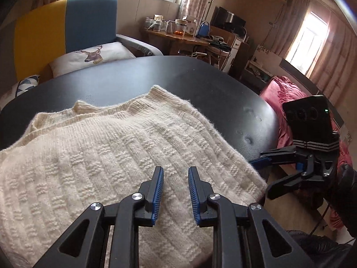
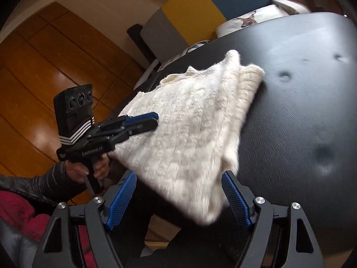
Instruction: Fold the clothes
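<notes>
Both grippers (image 1: 175,170) (image 2: 179,175) parted, empty.

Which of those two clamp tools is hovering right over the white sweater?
The left tool: its blue fingers are out above the cream sweater. The right tool sits back at the sweater's corner, by the table edge, open wider.

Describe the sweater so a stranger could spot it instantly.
Find the big black table in front of the yellow-and-blue sofa. On its near edge lies the sweater: cream, fuzzy, ribbed knit, folded flat, the only garment on the dark surface.
</notes>
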Motion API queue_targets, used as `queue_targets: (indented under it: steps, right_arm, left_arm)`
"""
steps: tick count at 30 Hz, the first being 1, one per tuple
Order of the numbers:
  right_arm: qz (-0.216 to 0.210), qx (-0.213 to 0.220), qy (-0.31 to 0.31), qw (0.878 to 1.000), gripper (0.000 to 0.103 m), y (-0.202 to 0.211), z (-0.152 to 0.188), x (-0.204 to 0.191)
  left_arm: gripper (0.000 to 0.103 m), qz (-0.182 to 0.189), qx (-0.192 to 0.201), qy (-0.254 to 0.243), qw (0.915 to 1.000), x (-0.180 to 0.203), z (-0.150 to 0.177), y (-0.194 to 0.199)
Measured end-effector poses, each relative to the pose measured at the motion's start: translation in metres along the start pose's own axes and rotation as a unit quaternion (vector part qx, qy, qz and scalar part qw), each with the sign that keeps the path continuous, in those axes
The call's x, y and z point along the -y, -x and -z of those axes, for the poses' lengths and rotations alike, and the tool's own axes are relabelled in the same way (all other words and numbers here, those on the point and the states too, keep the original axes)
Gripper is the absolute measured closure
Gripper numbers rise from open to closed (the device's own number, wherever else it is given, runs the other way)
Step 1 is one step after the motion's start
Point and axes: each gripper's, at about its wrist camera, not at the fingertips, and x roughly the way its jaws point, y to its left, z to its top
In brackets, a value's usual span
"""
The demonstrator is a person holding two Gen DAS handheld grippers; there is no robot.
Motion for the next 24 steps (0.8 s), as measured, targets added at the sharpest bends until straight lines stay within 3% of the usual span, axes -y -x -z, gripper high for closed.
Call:
queue_targets:
  steps: [3,5,7,8,10,12,13,14,15,17,22,24]
  right_arm:
    - [-0.061,-0.048,-0.015,0.997,0.021,-0.014,-0.003,0.004]
    - [-0.119,-0.088,-0.021,0.989,0.02,-0.015,-0.002,-0.001]
    - [-0.171,-0.113,-0.004,0.979,0.019,-0.009,0.003,-0.011]
    - [-0.154,-0.127,0.01,0.98,0.018,-0.011,0.005,-0.015]
    - [-0.075,-0.167,0.038,0.982,0.019,-0.025,0.01,-0.02]
    - [-0.022,-0.167,0.076,0.983,0.023,-0.03,0.011,-0.032]
    - [0.009,-0.167,0.098,0.981,0.027,-0.032,0.011,-0.039]
    - [0.049,-0.175,0.123,0.976,0.039,-0.034,0.012,-0.047]
    - [0.078,-0.183,0.146,0.969,0.045,-0.037,0.014,-0.053]
    - [0.112,-0.191,0.173,0.96,0.045,-0.038,0.016,-0.059]
    - [0.201,-0.186,0.169,0.947,0.044,-0.027,0.004,-0.063]
    - [0.243,-0.17,0.193,0.935,0.033,-0.017,-0.002,-0.079]
  left_arm:
    - [0.081,-0.001,-0.011,-0.002,0.9999,0.0,0.006,-0.004]
    - [0.081,0.001,-0.028,0.008,0.9996,-0.001,0.014,-0.013]
    - [0.081,0.001,-0.019,0.02,0.9996,-0.001,0.018,-0.016]
    - [0.081,0.0,-0.017,0.027,0.9995,-0.001,0.019,-0.017]
    - [0.081,-0.003,-0.021,0.043,0.9988,-0.001,0.016,-0.019]
    - [0.081,-0.011,-0.023,0.051,0.9984,-0.001,0.015,-0.021]
    - [0.081,-0.013,-0.023,0.06,0.9978,-0.002,0.015,-0.022]
    - [0.081,-0.012,-0.021,0.074,0.997,-0.003,0.014,-0.024]
    - [0.081,-0.011,-0.02,0.088,0.9959,-0.005,0.014,-0.025]
    - [0.081,-0.007,-0.016,0.108,0.994,-0.008,0.012,-0.028]
    - [0.081,0.017,-0.014,0.135,0.9906,-0.013,0.005,-0.029]
    - [0.081,0.023,-0.007,0.143,0.9894,-0.016,0.003,-0.018]
